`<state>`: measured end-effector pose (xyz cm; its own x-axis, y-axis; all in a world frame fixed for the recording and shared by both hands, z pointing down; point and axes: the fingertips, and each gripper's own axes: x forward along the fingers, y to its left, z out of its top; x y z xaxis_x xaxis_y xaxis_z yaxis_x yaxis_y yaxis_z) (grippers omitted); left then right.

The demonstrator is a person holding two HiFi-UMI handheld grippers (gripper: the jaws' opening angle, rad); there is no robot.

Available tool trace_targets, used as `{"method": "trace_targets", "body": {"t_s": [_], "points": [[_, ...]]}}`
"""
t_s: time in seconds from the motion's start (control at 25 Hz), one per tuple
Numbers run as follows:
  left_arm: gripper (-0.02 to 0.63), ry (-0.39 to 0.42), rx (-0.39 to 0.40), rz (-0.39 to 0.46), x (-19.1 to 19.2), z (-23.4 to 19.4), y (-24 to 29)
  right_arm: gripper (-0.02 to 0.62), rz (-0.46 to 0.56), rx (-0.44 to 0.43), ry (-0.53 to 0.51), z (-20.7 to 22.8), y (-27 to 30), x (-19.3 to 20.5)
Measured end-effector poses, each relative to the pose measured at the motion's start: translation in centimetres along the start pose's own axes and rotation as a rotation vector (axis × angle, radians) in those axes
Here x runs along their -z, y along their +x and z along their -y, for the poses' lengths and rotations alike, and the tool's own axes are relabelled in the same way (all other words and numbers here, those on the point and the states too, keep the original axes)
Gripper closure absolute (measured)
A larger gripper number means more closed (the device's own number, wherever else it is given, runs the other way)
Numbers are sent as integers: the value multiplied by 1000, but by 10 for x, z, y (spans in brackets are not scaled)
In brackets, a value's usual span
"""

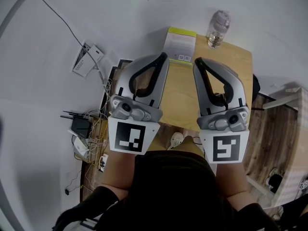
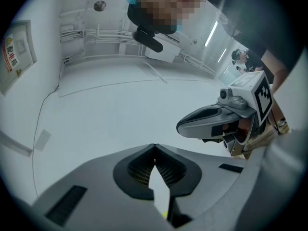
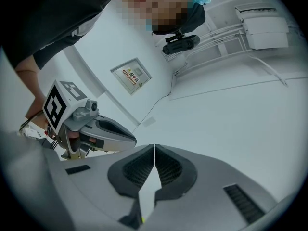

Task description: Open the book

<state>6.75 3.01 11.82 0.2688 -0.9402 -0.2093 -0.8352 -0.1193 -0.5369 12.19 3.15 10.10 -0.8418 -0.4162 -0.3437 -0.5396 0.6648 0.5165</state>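
Note:
In the head view the book (image 1: pixel 180 44), white with a yellow-green strip along its far edge, lies closed at the far end of the wooden table (image 1: pixel 179 102). My left gripper (image 1: pixel 163 56) and right gripper (image 1: pixel 198 60) are held side by side above the table, their tips pointing toward the book and short of it. In the left gripper view my left gripper (image 2: pixel 154 146) has its jaws meeting at the tips with nothing between them. The right gripper (image 3: pixel 154 146) is shut and empty in the same way. Both gripper views show only wall and ceiling, not the book.
A clear water bottle (image 1: pixel 218 29) stands at the table's far right corner. On the floor to the left lie a black router with cables (image 1: pixel 81 126) and a white box (image 1: pixel 88 60). A white cabinet edge (image 1: pixel 292 143) is at the right.

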Motion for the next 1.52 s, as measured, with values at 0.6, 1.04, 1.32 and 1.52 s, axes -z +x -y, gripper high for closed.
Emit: {"method": "trace_targets", "body": {"t_s": [0.6, 1.04, 1.32, 1.52], "points": [[595, -30, 0, -14, 28, -29, 0, 565, -37, -15, 20, -15, 31, 21], [595, -55, 21, -2, 60, -66, 7, 566, -64, 0, 9, -27, 77, 37], [595, -79, 76, 21, 81, -83, 24, 565, -107, 33, 6, -29, 104, 54], [595, -99, 123, 36, 97, -94, 40, 565, -134, 66, 7, -24, 124, 70]]}}
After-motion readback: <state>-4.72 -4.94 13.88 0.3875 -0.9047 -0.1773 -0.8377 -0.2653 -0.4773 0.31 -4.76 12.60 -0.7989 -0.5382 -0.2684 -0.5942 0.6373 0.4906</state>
